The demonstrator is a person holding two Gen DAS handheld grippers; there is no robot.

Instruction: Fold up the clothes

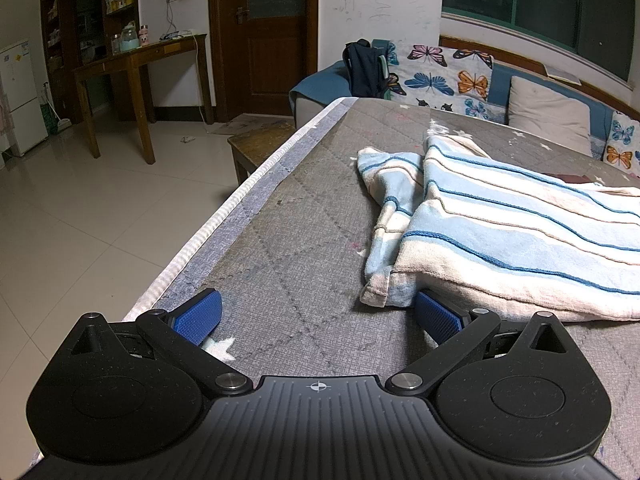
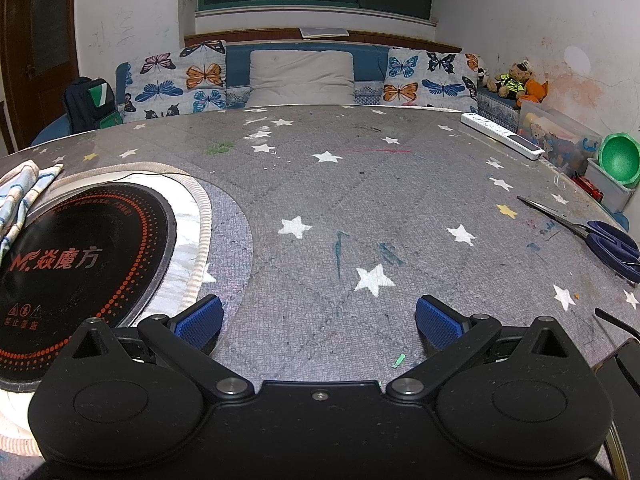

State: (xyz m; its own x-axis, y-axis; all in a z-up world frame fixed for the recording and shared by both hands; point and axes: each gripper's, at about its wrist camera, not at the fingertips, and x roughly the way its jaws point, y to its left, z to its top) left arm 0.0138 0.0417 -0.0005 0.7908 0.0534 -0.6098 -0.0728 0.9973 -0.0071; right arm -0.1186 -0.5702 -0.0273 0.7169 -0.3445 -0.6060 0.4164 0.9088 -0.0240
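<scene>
Grey quilted table cover point(image 1: 304, 216) carries all items. Left gripper point(image 1: 318, 316): fingers spread apart, holding nothing, right pad point(image 1: 438, 318) just beside the hem of the striped garment point(image 1: 500, 224), which lies crumpled to its right. Right gripper point(image 2: 318, 320): fingers spread, holding nothing, between the induction cooktop point(image 2: 76, 268) and the scissors point(image 2: 592, 232).
</scene>
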